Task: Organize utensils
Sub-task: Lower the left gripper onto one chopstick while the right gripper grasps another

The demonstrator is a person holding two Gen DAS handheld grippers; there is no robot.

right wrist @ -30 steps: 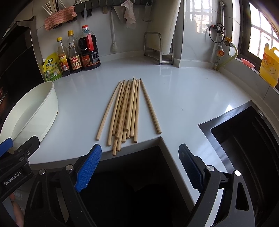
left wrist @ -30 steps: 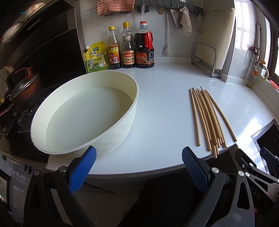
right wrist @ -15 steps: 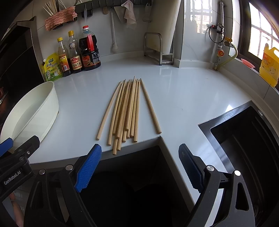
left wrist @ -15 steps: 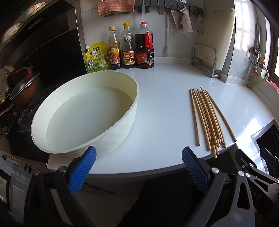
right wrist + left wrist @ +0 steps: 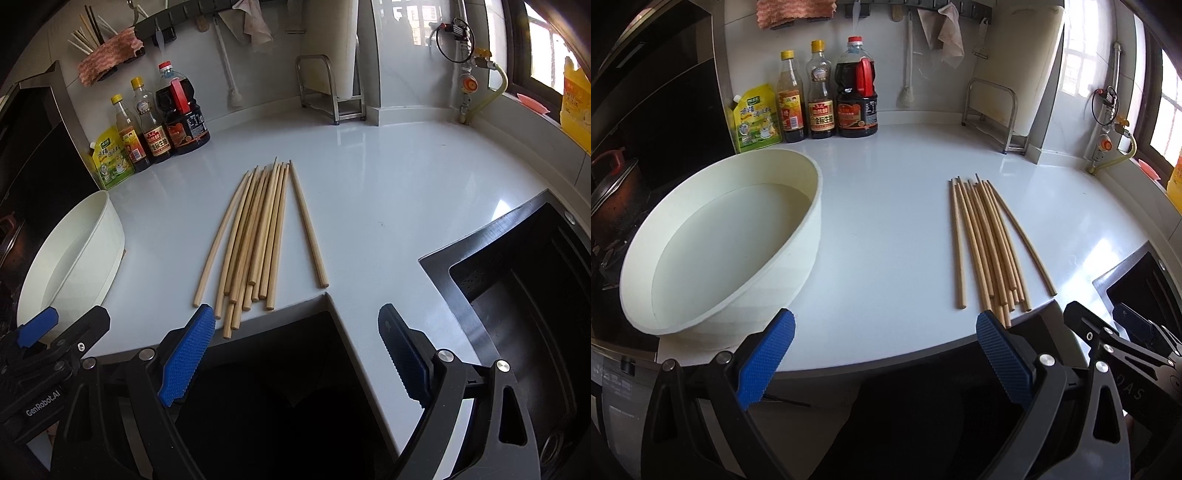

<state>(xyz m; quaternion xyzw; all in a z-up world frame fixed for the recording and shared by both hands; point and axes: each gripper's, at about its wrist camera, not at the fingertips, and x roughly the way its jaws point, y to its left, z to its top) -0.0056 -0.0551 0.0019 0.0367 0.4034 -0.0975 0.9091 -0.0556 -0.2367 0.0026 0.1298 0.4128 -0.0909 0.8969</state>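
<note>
1. We are holding the left gripper (image 5: 884,354) off the near edge of the white desk (image 5: 886,206), its jaws spread wide and gripping nothing.
2. We are keeping the right gripper (image 5: 295,354) likewise back from the near edge, jaws wide and empty, facing the chopsticks (image 5: 255,236).
3. The chopsticks are lying in a loose fan on the desk, thin tips pointing far, thick ends near; a few ends are reaching the desk's edge, which we judge makes them easy to pinch from this side.
4. The basin (image 5: 720,243) is sitting on the left of the desk, well apart from the chopsticks; it seems to hold shallow water, perhaps for rinsing.
5. In the right view, a wall holder (image 5: 88,33) at far left is already carrying some chopsticks; we judge it a likely home for these.
6. The sink (image 5: 517,295) is lying at near right, beside the right gripper.
7. No chopstick is lifted yet, so we judge the task barely begun.
</note>
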